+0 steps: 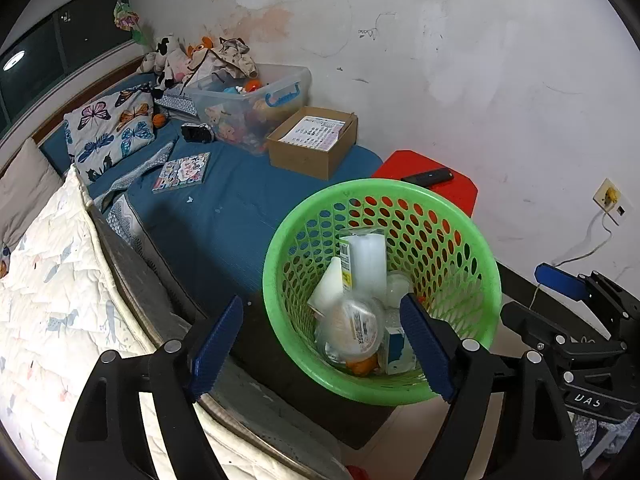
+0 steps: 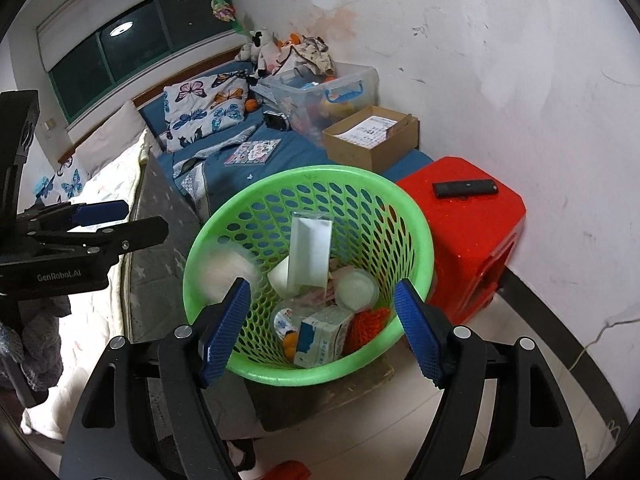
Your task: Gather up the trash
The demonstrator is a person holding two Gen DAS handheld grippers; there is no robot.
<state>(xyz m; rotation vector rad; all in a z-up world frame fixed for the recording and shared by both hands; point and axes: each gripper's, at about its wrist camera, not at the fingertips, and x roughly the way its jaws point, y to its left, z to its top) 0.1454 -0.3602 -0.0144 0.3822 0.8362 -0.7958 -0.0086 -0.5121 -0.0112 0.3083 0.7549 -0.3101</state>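
A green perforated basket [image 1: 280, 264] [image 2: 192, 268] stands on the floor by the bed and holds trash: a white plastic pack [image 1: 368, 260] [image 2: 310, 252], clear cups [image 1: 356, 328] [image 2: 356, 290], a blue-and-white carton [image 1: 394, 350] [image 2: 320, 336] and an orange net [image 2: 370, 324]. A blurred white item [image 2: 228, 270] is at the basket's left rim. My left gripper [image 1: 326, 344] is open and empty above the basket's near rim. My right gripper [image 2: 322, 328] is open and empty over the basket.
A red stool [image 2: 472, 232] [image 1: 436, 188] with a black remote [image 2: 464, 189] stands right of the basket. The blue bed [image 1: 224, 208] carries a cardboard box [image 1: 312, 144], a clear toy bin [image 1: 256, 108], a book [image 1: 182, 172] and a butterfly pillow [image 1: 112, 128]. A white quilt [image 1: 52, 280] lies left.
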